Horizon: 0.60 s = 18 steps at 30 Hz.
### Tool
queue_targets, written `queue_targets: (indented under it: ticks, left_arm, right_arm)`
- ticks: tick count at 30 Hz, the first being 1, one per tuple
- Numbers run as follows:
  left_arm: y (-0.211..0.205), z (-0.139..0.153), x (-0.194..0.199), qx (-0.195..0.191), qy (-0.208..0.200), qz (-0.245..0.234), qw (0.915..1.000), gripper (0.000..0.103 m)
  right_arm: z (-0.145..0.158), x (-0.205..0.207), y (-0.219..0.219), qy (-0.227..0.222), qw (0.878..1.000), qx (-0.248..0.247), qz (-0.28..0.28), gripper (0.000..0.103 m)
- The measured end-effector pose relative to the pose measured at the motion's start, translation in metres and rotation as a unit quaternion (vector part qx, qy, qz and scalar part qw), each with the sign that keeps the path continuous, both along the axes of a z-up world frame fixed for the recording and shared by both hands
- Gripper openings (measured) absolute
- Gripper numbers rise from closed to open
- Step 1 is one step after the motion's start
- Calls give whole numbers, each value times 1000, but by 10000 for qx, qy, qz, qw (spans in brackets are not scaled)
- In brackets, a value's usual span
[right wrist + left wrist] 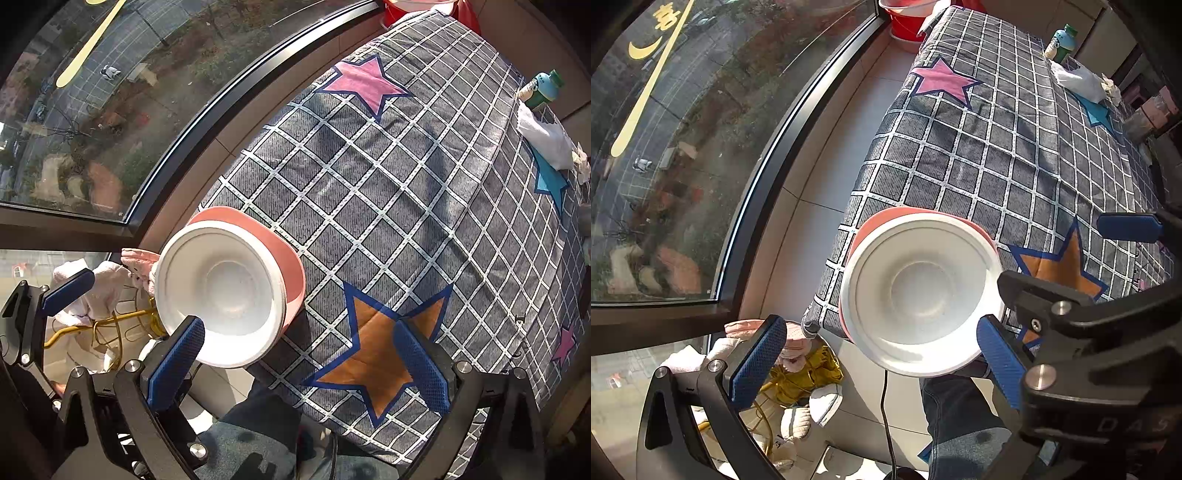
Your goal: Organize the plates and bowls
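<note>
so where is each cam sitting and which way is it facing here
Left wrist: rides the left gripper, looking along its open fingers across the checked tablecloth at the stacked bowls; the right gripper shows at the right edge.
Right wrist: rides the right gripper, facing the same cloth; the left gripper's finger shows at left.
Shared: bowls, orange star, green bottle, window.

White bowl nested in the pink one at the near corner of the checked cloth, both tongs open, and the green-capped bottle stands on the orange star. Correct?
Not quite: the green-capped bottle stands at the far end of the cloth, well away from the orange star, as the right wrist view shows. The white bowl does sit nested in the pink bowl, and both the left tongs and right tongs are open.
</note>
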<state>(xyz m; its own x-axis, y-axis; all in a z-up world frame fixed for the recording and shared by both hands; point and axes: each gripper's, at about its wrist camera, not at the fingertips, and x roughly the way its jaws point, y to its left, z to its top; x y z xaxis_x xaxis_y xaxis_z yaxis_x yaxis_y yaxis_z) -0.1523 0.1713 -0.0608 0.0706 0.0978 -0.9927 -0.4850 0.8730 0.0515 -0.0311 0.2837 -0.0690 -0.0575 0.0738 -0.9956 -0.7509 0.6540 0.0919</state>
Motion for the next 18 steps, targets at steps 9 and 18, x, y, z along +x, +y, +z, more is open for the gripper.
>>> queue_targets:
  ticks: [9,18]
  left_arm:
    - [1,-1,0,23,47,2,10000,103]
    - [1,7,1,-13,-233,-23,9997,103]
  right_arm:
    - [0,1,0,34,10000,24,-46,103]
    - [-2,3,0,108,9999,95,-84,103]
